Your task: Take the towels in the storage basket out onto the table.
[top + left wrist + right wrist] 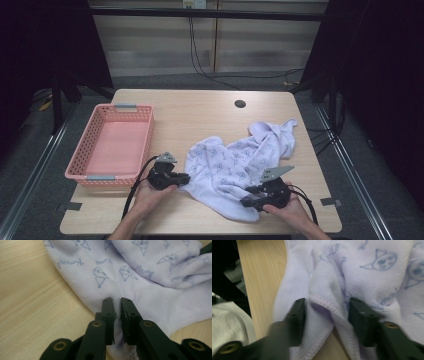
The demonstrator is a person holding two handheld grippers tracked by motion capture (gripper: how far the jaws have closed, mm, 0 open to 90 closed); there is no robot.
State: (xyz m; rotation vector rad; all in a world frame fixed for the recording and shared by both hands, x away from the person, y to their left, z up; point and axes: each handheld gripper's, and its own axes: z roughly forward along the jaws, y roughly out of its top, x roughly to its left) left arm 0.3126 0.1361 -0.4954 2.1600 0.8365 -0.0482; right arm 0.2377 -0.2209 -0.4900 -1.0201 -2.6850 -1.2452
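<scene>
Jaws of both grippers at the near edge of a crumpled printed towel on the bench.
Left gripper: jaws pinched together on a thin fold of the towel's left edge. Right gripper: jaws stand apart, a bunched hem of the towel between them, just beside the pads. Pink basket sits at the bench's left, well apart from the towel.

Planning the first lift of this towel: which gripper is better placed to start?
Left gripper: probably, since its jaws are pinched on the towel edge; the right gripper only straddles a fold.
</scene>
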